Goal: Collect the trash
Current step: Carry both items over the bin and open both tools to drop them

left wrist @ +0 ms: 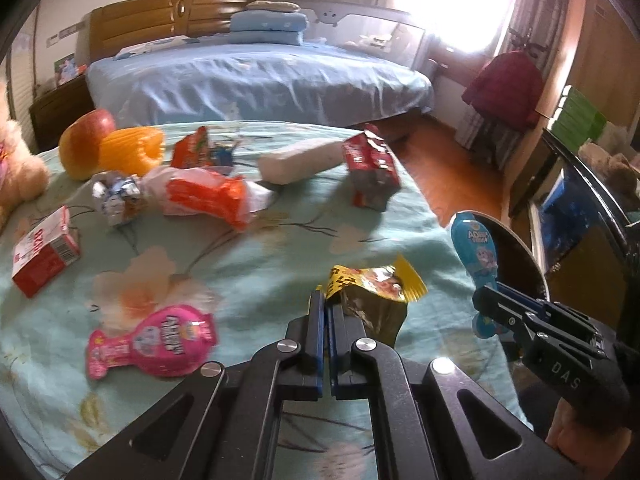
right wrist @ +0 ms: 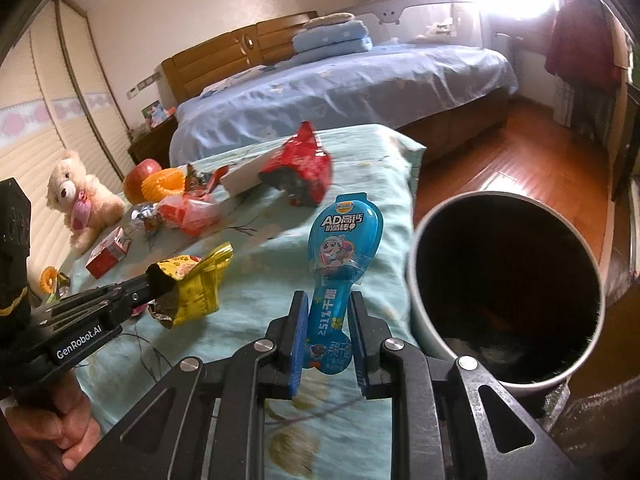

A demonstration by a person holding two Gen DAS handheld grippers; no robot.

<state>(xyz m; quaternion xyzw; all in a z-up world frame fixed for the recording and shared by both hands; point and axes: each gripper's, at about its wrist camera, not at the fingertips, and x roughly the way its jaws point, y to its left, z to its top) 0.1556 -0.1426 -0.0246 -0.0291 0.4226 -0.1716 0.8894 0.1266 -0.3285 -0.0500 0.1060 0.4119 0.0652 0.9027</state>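
My left tool (left wrist: pixel 328 308) pinches a yellow wrapper (left wrist: pixel 372 292). My right tool (right wrist: pixel 326 320) holds a blue wrapper (right wrist: pixel 340 248) just beside the bin (right wrist: pixel 424 320). Neither is in yet. A pink wrapper (left wrist: pixel 160 340), red packets (left wrist: pixel 372 168) and a small box (left wrist: pixel 42 256) are left on the bed (left wrist: pixel 280 240).

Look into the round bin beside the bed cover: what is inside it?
The bin is open-topped with a dark interior. Near its bottom some pale, crumpled material shows faintly; what it is cannot be told. The rest is in shadow, and the right gripper's frame covers the near rim.
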